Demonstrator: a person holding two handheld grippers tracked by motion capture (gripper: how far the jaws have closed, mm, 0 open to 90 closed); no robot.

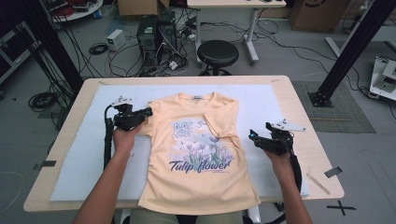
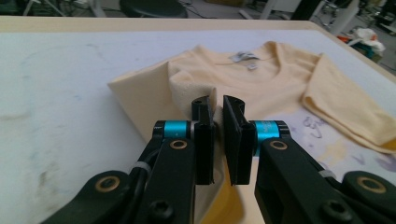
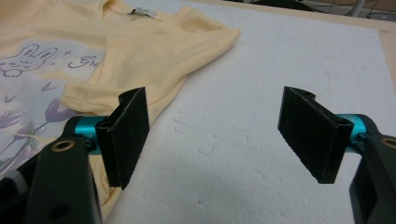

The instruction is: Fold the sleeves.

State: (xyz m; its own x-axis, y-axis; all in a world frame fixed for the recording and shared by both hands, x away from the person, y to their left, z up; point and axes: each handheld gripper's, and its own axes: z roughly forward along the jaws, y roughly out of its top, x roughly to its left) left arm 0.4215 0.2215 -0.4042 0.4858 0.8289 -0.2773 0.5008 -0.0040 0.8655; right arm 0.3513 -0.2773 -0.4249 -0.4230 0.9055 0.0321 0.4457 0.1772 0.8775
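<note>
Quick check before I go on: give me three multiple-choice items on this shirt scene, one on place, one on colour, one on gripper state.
1. The folded-in sleeve lies where?
A. over the shirt's chest
B. flat out on the white board
C. off the table

2. The T-shirt is what colour?
A. pale orange
B. green
C. black

3. The right gripper is
A. open, holding nothing
B. shut on the collar
C. shut on the hem

Key: 1 A, it lies across the print; 2 A, peach cloth throughout; 3 A, its jaws stand wide over the white board.

Even, diffuse overhead light is seen throughout, with soft shadows and no harsh glare. The high view is slightly soft. In the gripper views, the white mat is rendered bright; backgrounds are blurred.
</note>
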